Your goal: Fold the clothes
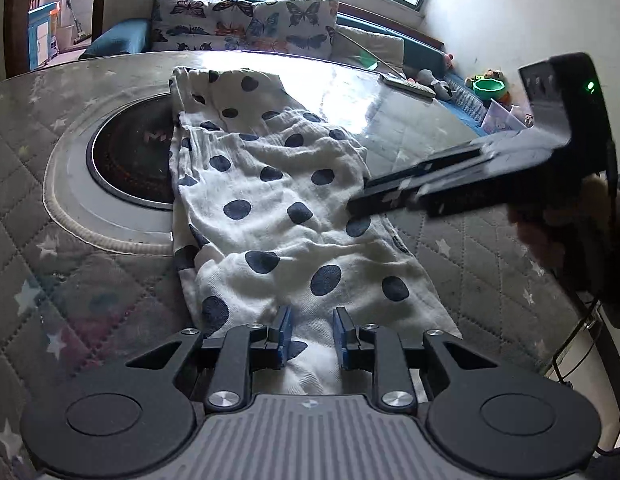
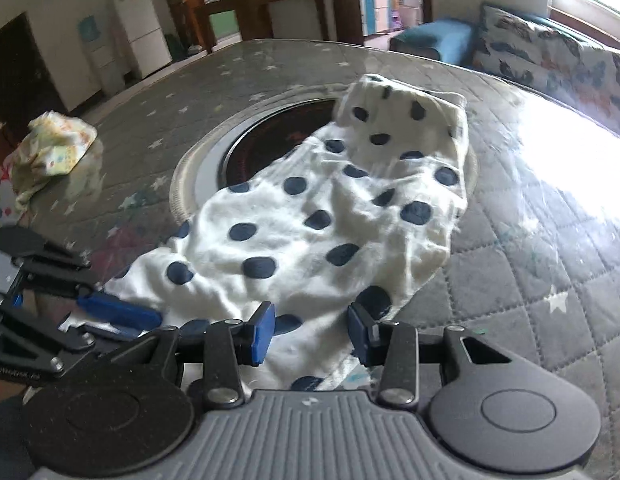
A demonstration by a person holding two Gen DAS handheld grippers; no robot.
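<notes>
A white cloth with dark blue polka dots point(image 1: 269, 200) lies in a long strip across the round table, partly over the black hob. It also shows in the right wrist view point(image 2: 310, 224). My left gripper point(image 1: 312, 328) is open, its blue pads over the cloth's near end. It also shows at the left of the right wrist view point(image 2: 109, 312). My right gripper point(image 2: 312, 328) is open over the cloth's near right edge. In the left wrist view it point(image 1: 362, 204) reaches in from the right over the cloth's edge.
The table point(image 1: 89, 272) has a grey quilted star cover under glass and a round black hob point(image 1: 129, 152) in its middle. A crumpled patterned garment point(image 2: 49, 148) lies at the table's far left. A sofa with butterfly cushions point(image 1: 245, 24) stands behind.
</notes>
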